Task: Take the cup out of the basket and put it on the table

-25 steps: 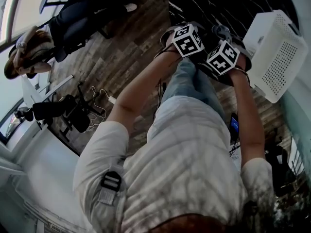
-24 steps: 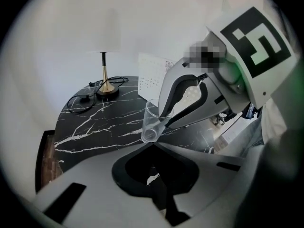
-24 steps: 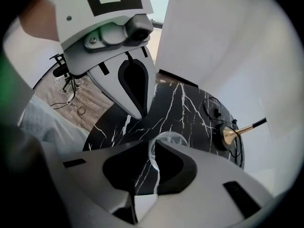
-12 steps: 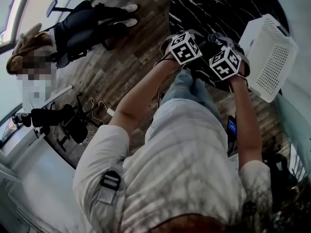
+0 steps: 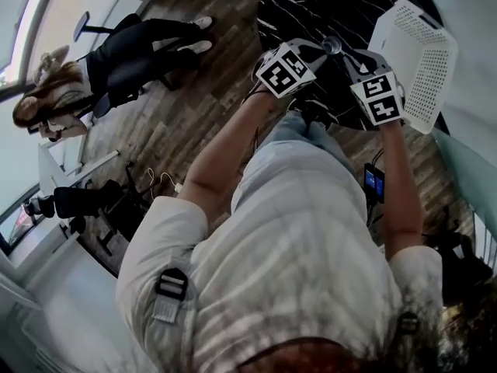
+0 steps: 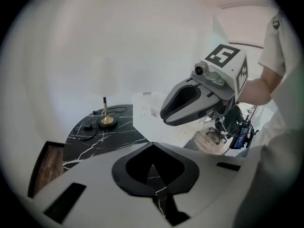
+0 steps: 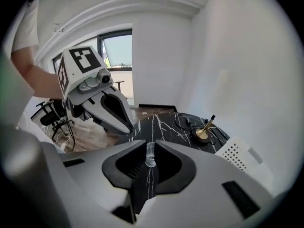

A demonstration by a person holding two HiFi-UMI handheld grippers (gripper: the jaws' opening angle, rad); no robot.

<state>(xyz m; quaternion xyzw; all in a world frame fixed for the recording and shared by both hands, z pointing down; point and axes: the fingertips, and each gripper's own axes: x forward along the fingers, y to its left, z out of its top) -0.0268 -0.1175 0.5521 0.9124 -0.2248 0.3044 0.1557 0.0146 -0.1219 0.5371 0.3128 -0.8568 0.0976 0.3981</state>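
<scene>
Since a second ago both grippers have swung off the person's knees, out over the black marble tabletop (image 5: 311,10). Room: wood floor (image 5: 178,99), white walls. A white basket (image 5: 415,57) sits on the tabletop.

Right gripper (image 7: 150,148) pinches a small clear cup (image 7: 150,156), outside the basket and above the marble. Its own view shows this plainly; the left gripper view doesn't.

Left gripper (image 6: 152,145) is pressed together, empty.

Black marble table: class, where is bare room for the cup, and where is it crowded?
Free: on the table, the veined marble from the edge by the wood floor up to the cables. Crowded: the far part, cables beside the gold stand.
</scene>
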